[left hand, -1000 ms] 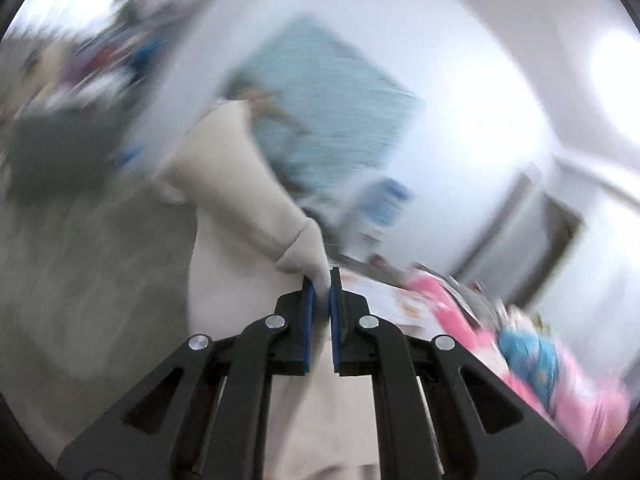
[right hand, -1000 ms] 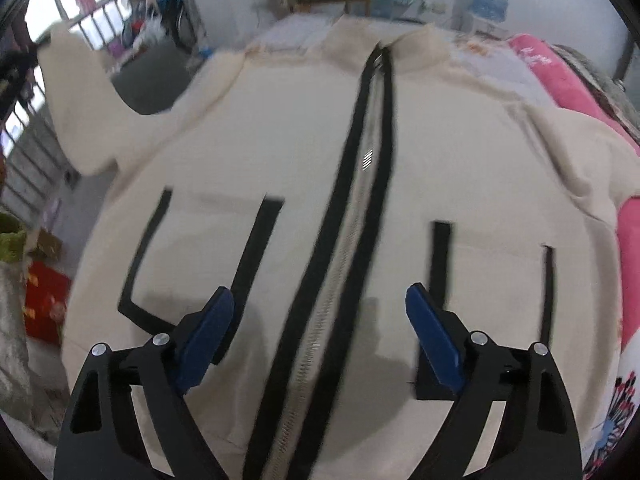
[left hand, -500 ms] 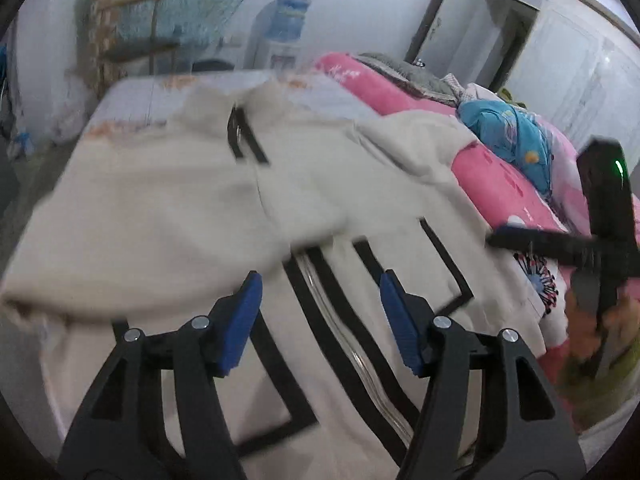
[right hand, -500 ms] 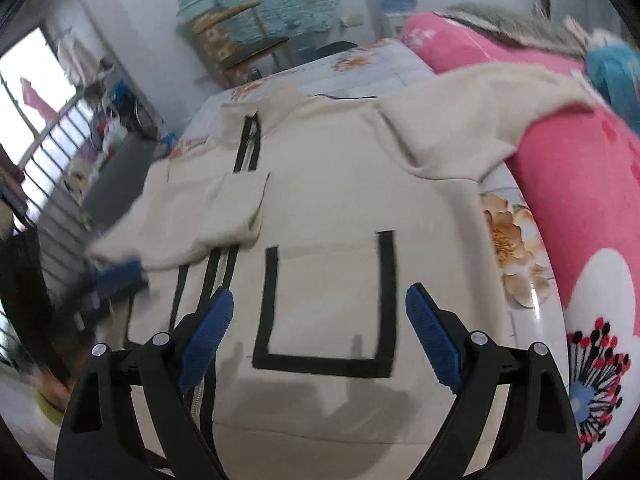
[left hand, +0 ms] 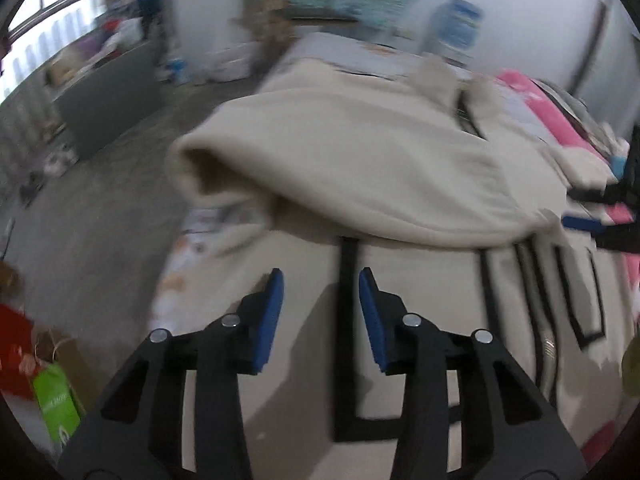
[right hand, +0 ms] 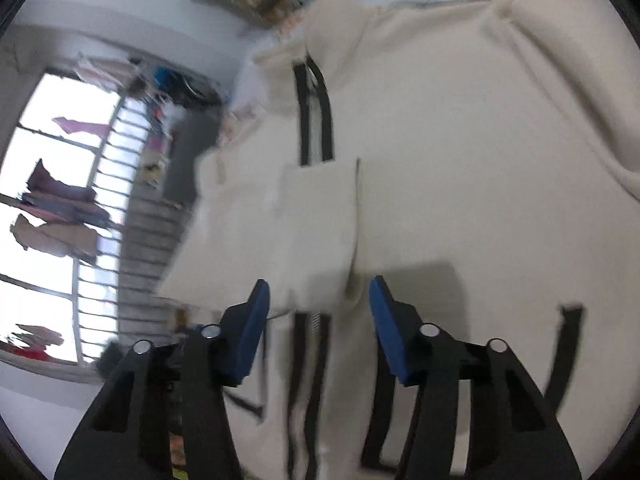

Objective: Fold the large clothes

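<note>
Quickly noted: left gripper (left hand: 320, 304) had its blue pads (left hand: 269, 320) parted with nothing clamped; its jaws had just been closing in from a wider gap, and only air sat between them. Through that gap showed the cream jacket (left hand: 400, 272) lying flat below, with a black pocket outline (left hand: 347, 340) running straight down between the two fingers. Whether the tips touched the cloth could not be told.

Just beyond the left fingers, the folded-over sleeve (left hand: 340, 160) lay across the jacket's chest, its cuff end reaching toward the right of that view. Further right ran the black-edged zipper (left hand: 536, 300). At the right edge, the other tool's blue pad and black arm showed, blurred.

Right gripper (right hand: 318, 318) was likewise parted, gripping nothing, and its jaws had also just been narrowing. Between its fingers (right hand: 250, 336) sat the lower edge of the same sleeve (right hand: 280, 232), with the zipper (right hand: 314, 120) emerging below it and again above it near the collar. To the right of the fingers lay the jacket's open front panel, with black pocket trim (right hand: 566, 356) at the lower right.

Outward: the jacket rested on a bed (left hand: 208, 240) with a floral sheet; a pink blanket (left hand: 560, 120) lay on the far side. A green bag (left hand: 58, 404) on the floor carried white writing, too blurred to read. No other label was legible. A barred window (right hand: 60, 200) with hanging clothes showed in the right view.
</note>
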Available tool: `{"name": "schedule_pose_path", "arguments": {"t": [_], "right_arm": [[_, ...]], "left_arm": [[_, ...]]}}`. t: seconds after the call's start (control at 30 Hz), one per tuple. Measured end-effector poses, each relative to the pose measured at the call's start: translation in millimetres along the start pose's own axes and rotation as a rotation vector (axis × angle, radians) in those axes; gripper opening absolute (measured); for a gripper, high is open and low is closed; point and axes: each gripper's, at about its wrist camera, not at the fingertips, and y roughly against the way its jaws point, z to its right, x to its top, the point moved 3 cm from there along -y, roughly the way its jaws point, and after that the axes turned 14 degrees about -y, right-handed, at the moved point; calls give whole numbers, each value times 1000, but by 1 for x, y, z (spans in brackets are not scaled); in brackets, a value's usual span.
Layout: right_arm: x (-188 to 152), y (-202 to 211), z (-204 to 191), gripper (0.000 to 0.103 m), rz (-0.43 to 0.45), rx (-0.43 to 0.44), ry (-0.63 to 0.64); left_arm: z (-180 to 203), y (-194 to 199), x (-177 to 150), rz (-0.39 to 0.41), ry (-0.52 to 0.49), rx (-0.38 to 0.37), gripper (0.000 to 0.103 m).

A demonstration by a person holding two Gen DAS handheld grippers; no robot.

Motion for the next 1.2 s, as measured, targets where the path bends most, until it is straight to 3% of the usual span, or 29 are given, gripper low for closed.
{"name": "schedule_pose_path", "arguments": {"t": [0.13,0.2,0.27,0.4,0.57,0.7,0.93,1.07,1.2], "right_arm": [[-1,-23,-11,39,31,-108,81],[-4,-29,-14,18,31,-132,110],[-7,-35,-20,9,55,-186,151],[-6,-20,-42,5,137,-212,228],[6,55,-77,5,346,-154,303],[17,101,-63,5,506,-202,264],[35,71,24,5,387,-307,86],[34,94,28,5,415,-235,80],[37,87,38,6,393,-265,77]], "left_arm": [[-15,-12,0,43,83,-31,34],[-20,-12,0,63,99,-46,34],[-20,-14,0,73,95,-42,33],[-17,-24,3,86,107,-39,31],[-27,-28,0,105,179,-87,22],[-31,-30,0,112,210,-113,20],[-30,-32,0,110,203,-100,20],[-32,-33,0,108,213,-97,17],[-32,-33,1,108,212,-94,17]]}}
